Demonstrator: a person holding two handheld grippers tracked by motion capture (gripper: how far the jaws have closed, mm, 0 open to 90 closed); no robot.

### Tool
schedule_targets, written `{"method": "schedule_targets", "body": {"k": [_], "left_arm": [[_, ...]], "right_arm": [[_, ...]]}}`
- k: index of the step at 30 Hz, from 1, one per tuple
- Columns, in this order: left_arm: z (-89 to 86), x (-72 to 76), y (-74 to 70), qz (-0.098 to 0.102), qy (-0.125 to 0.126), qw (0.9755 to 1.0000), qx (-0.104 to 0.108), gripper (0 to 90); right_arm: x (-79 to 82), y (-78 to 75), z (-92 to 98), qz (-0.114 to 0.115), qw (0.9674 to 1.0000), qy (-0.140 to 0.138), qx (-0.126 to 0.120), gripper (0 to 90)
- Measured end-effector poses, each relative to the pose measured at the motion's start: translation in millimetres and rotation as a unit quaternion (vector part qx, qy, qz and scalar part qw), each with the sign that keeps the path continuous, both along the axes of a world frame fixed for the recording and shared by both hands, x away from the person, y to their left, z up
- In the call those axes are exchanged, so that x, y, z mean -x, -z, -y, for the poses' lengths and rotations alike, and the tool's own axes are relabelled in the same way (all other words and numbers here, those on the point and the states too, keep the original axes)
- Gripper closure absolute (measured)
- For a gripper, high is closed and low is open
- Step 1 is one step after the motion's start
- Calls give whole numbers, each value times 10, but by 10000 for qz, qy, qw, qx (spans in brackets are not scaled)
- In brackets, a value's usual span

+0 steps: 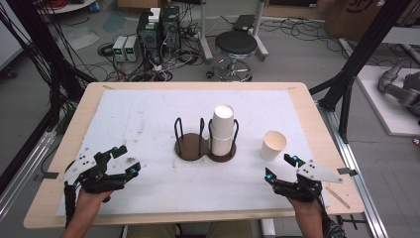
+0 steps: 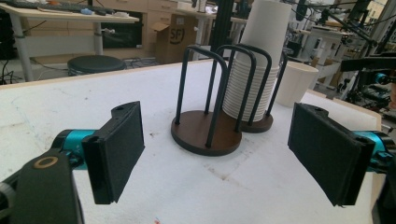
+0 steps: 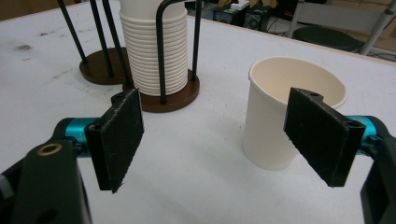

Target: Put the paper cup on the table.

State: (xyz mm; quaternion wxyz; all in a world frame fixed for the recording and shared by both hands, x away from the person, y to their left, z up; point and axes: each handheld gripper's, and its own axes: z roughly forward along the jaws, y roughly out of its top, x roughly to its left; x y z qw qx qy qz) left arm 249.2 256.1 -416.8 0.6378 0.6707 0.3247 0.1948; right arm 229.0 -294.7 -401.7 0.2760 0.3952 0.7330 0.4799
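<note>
Cup (image 1: 273,145): light, stands alone; a bump tips it
Right gripper (image 1: 280,166): jaws apart, near cup
Left gripper (image 1: 124,159): jaws apart, empty

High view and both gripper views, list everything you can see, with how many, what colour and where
Table: one, light wood, under a white mat.
Cup holder: one, black wire loops on two joined brown round bases, mat centre; left bay empty.
Cup stack: one, white, upside down in the holder's right bay.
Loose cup: one, cream, upright and empty, right of the holder.
Stool: one, black seat, on the floor beyond the table.
Electronics boxes: several, grey and black, with cables, on the floor at the back.
Left hand-held gripper: one, black, open, near left of the mat.
Right hand-held gripper: one, black, open, just short of the loose cup.
</note>
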Motion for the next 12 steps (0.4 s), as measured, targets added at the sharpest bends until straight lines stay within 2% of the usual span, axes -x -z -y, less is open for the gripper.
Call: {"method": "schedule_targets", "body": {"k": [12], "left_arm": [[31,-18,15,-31,3,10000,-15,184]], "right_arm": [[-11,20,34,-13,10000,71,10,205]]}}
